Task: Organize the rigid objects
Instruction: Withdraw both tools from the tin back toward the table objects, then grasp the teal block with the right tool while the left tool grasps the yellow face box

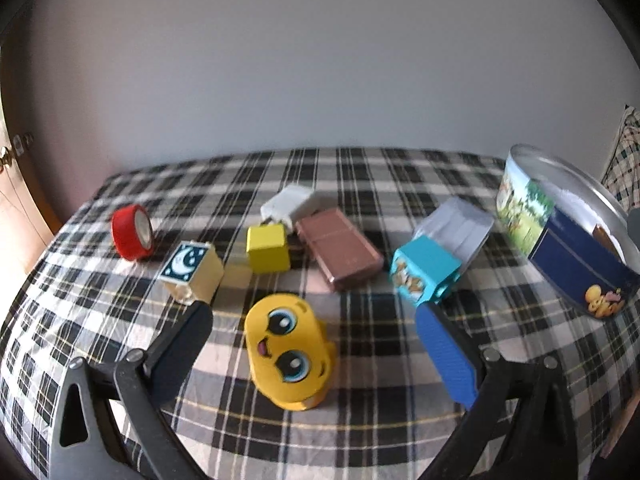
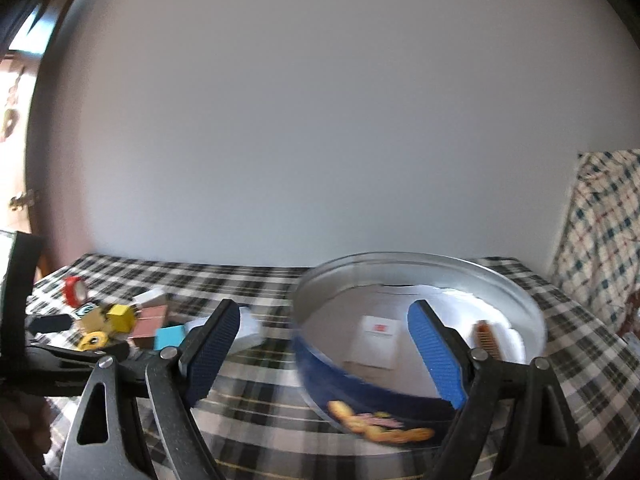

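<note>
- Metal cookie tin — round, blue-walled, lid off — sits at the lower centre-right of the right wrist view; it appears to be the collecting place. Inside lie only a white card and a brown comb-like piece, so I judge the sorting barely started.
- Yellow face toy stands at the lower centre of the left wrist view, between the spread fingers of the left gripper, which touches nothing — it looks like the next pick.
- Beyond it, loose on the plaid cloth: a yellow cube at centre, a moon block to its left, a red tape roll at far left.
- Right of the cube lie a brown flat case, a white adapter behind it, a teal block, and a clear ribbed box just beside the teal one.
- Right gripper hangs released, one finger outside the tin wall and one over its interior; whether it touches the rim I cannot tell.
- Left to do, by my reading: nearly everything — eight pieces lie outside the tin.
</note>
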A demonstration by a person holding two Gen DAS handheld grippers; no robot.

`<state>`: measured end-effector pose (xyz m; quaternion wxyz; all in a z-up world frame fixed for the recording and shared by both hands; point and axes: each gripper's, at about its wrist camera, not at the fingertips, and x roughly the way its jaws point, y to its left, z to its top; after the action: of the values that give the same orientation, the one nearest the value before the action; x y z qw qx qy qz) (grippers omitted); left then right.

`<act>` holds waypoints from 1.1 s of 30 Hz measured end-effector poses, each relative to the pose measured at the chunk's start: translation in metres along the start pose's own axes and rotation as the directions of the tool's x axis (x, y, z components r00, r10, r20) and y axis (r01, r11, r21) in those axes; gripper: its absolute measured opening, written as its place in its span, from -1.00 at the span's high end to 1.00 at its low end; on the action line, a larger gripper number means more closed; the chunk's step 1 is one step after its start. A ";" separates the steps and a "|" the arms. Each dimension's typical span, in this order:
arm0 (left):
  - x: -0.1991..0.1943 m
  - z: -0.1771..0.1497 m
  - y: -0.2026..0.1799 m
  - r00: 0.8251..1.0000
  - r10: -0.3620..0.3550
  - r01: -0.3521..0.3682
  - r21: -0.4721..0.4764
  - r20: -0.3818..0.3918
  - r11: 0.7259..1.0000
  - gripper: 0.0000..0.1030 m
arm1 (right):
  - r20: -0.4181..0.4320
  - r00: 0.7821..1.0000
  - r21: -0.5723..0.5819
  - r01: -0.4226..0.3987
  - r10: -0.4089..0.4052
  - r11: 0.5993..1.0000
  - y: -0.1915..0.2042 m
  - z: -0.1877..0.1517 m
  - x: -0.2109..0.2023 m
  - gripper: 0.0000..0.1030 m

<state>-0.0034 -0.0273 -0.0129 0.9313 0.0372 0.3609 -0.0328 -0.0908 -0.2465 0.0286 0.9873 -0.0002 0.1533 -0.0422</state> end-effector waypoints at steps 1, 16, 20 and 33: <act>0.002 -0.001 0.002 1.000 -0.003 0.003 -0.003 -0.013 1.000 -0.99 | -0.004 1.000 -0.004 -0.012 0.012 1.000 0.005 0.000 0.001 -0.70; 0.018 -0.016 0.061 0.981 -0.127 0.107 -0.138 -0.146 0.985 -0.61 | -0.270 0.936 -0.047 -0.246 0.225 0.968 0.083 -0.005 0.059 -0.70; 0.015 -0.017 0.069 0.983 -0.127 0.104 -0.166 -0.132 0.981 -0.32 | -0.325 0.915 -0.059 -0.273 0.241 0.960 0.095 -0.008 0.075 -0.68; 0.017 -0.014 0.084 0.981 -0.162 0.136 -0.224 -0.106 0.965 0.14 | -0.487 0.840 -0.147 -0.350 0.240 0.925 0.136 -0.022 0.113 0.28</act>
<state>0.0068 0.0574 -0.0308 0.9006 -0.0894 0.4210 -0.0612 0.0209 -0.1200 -0.0283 0.9103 -0.0809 0.3846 0.1304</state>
